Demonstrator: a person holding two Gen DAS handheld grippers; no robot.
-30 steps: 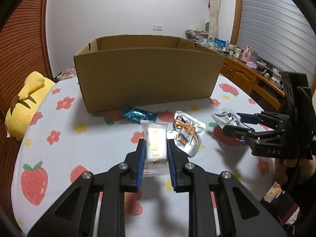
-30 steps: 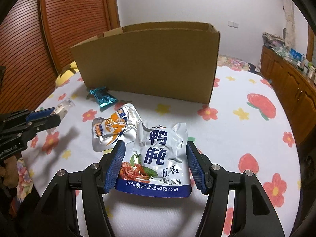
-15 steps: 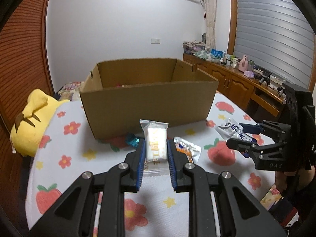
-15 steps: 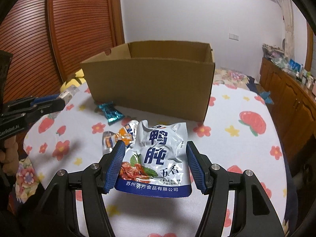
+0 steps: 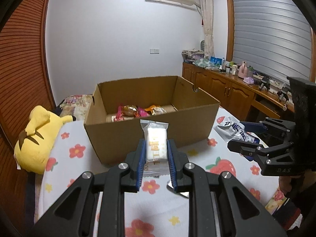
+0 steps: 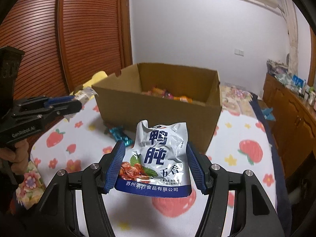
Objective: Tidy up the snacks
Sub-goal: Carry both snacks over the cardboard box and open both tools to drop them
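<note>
My left gripper (image 5: 155,159) is shut on a small white snack packet (image 5: 156,138), held in the air in front of the open cardboard box (image 5: 150,132). My right gripper (image 6: 156,164) is shut on a silver and blue pouch (image 6: 160,154) with Chinese print, also lifted above the table. The box (image 6: 158,102) holds several bright wrapped snacks (image 5: 138,110). A teal wrapped candy (image 6: 118,135) lies on the tablecloth by the box's near wall. Each gripper shows in the other's view, the right gripper (image 5: 244,138) at right and the left gripper (image 6: 79,102) at left.
A tablecloth (image 5: 79,150) with flowers and strawberries covers the table. A yellow plush toy (image 5: 37,136) lies at the left edge. A wooden sideboard (image 5: 227,86) crowded with small items runs along the right wall. A hand (image 6: 15,154) grips the left tool.
Both grippers have risen with their packets, so the inside of the box now shows. The orange and silver packet on the cloth has dropped out of sight.
</note>
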